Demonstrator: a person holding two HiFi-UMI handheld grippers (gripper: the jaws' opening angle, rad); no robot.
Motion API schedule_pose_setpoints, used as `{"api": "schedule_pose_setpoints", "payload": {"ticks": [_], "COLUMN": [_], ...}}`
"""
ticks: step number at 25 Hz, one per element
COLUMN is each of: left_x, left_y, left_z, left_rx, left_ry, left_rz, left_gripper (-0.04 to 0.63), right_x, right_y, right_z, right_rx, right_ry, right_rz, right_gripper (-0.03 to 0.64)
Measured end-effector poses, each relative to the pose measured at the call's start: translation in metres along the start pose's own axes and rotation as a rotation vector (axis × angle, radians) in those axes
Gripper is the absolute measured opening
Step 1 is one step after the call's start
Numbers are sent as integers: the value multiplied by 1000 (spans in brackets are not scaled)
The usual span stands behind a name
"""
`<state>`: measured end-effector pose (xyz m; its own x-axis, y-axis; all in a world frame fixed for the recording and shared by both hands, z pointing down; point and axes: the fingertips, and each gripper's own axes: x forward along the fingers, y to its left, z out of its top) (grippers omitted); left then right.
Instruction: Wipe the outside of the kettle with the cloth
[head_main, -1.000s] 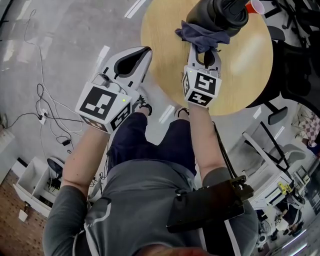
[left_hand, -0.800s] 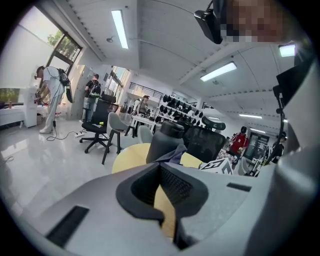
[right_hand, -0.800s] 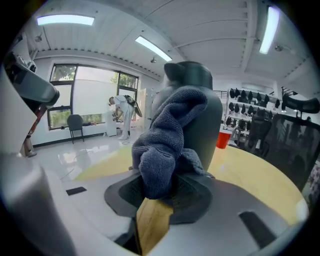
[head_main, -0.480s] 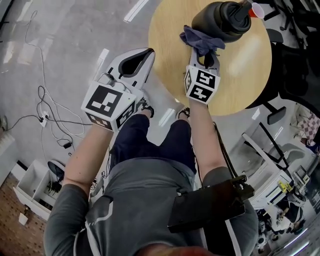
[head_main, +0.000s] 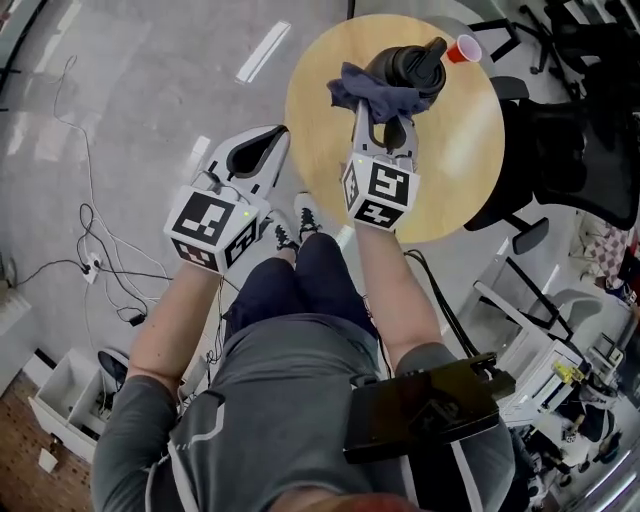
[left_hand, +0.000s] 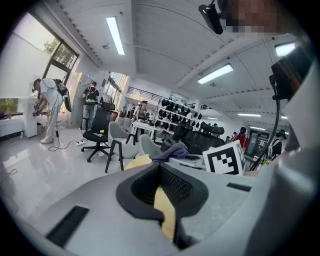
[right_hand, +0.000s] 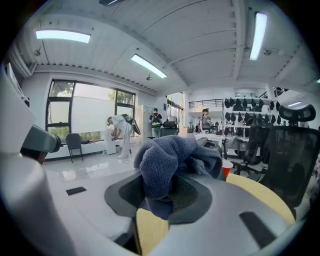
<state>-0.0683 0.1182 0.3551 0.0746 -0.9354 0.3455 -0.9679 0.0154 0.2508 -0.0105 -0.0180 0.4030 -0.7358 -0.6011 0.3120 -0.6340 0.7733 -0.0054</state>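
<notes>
Kettle (head_main: 405, 68) stands on the round surface (head_main: 460, 150). Our right tool (head_main: 383, 112) pinches the blue cloth (head_main: 365, 92) against its side. Our left tool (head_main: 278, 135) is closed on nothing.

We look down on a round wooden table (head_main: 460, 150).
A black kettle (head_main: 405, 68) stands on it; a red cup (head_main: 466, 48) sits just right of the kettle.

The view draws back: the whole desk (head_main: 455, 175) now shows, and the red cup (head_main: 464, 48) appears complete. The cloth (head_main: 366, 90) in the right gripper (head_main: 383, 120) now lies higher against the kettle (head_main: 410, 65), on its left flank.
</notes>
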Motion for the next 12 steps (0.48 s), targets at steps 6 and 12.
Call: {"api": "schedule_pose_setpoints", "payload": {"ticks": [6,12], "left_x": [12,32], "left_y": [10,21], "left_z": [-12,-24], "left_rx": [39,9], "left_ry": [80,106], "left_rz": [5,24], "left_gripper": [9,9], "right_x": [23,39], "right_y": [-1,1], "right_z": [-20,-71], "right_rx": [-16,-31], "right_ry": [-51,28], "right_rz": [-36,-42], "right_gripper": [123,123]}}
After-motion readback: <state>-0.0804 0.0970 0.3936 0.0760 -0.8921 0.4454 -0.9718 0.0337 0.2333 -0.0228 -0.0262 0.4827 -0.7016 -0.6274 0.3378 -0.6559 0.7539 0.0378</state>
